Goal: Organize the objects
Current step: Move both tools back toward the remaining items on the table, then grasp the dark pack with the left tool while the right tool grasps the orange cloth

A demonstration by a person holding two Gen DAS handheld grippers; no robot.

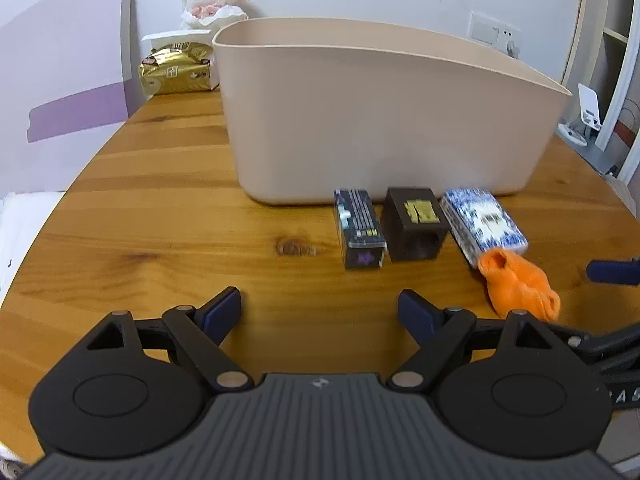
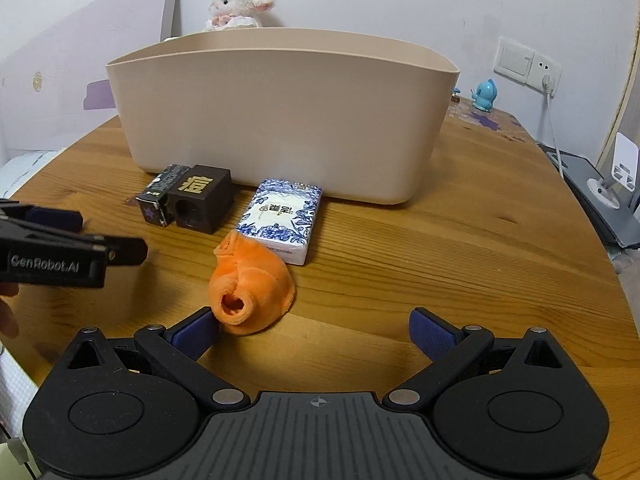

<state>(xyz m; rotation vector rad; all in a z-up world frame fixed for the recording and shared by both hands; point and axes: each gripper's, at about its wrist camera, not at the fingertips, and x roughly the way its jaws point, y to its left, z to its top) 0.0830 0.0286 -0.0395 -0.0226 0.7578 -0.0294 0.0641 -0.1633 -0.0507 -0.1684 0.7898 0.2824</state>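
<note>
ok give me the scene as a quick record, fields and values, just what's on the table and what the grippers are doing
surface: wooden table
container: beige bin, inside not visible
in front of bin: dark narrow box, brown block, blue-white tissue pack
nearest: orange rolled sock, touching tissue pack
left hand-held gripper: open, holding nothing
right hand-held gripper: open, beside sock

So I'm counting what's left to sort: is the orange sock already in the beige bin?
No, the orange sock lies on the wooden table in front of the beige bin.
</note>
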